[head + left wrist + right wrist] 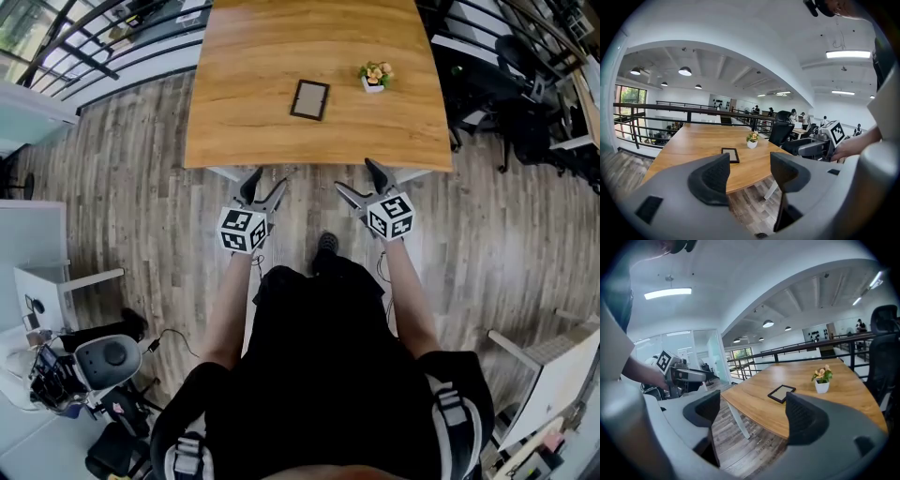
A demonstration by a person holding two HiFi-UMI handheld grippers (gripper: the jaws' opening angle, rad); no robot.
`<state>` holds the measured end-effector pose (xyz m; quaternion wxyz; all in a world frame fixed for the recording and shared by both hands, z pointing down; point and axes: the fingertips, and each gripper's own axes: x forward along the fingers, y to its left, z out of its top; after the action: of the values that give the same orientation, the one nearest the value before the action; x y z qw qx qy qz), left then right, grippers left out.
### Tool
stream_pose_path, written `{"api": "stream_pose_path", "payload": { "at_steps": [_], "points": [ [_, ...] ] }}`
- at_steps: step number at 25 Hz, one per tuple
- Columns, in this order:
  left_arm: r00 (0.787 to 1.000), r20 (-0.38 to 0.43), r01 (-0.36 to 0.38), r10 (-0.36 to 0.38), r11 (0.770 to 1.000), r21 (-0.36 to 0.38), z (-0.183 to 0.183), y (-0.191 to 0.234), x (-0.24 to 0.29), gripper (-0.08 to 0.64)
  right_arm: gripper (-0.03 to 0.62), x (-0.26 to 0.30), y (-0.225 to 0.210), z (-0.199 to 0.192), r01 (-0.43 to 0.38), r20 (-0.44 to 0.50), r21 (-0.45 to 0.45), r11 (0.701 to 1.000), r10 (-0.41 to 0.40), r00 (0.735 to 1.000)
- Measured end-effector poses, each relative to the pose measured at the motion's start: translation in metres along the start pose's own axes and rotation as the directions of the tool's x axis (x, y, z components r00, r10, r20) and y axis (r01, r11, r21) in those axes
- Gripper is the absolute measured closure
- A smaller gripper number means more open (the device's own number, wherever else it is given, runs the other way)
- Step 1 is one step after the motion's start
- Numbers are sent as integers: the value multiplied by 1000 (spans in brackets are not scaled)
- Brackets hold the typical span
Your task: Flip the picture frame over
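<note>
Wooden floorboards [305, 211] lie under both grippers: left gripper [267, 180] and right gripper [354, 176] hang with jaws parted and empty at the table's [244, 122] near edge. Farther on, the picture frame [309, 99] lies flat mid-table, with a potted flower [375, 77] to its right.

A person is wearing a black short-sleeved top [323, 366]; the grey left gripper [267, 183] and right gripper [354, 178] are carrying black-and-white marker cubes.
</note>
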<state>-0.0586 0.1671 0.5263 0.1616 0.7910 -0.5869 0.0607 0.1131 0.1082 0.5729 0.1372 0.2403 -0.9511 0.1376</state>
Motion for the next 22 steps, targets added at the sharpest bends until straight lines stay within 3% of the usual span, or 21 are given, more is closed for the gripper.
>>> {"api": "stream_pose_path", "payload": {
  "at_steps": [14, 22],
  "points": [
    [998, 0, -57, 57, 996, -65, 0, 7, 23, 287, 167, 16, -29, 10, -47, -15, -4, 999, 47, 999],
    [1000, 8, -17, 17, 996, -93, 11, 13, 60, 287, 170, 21, -56, 16, -14, -31, -3, 1000, 14, 999]
  ]
}}
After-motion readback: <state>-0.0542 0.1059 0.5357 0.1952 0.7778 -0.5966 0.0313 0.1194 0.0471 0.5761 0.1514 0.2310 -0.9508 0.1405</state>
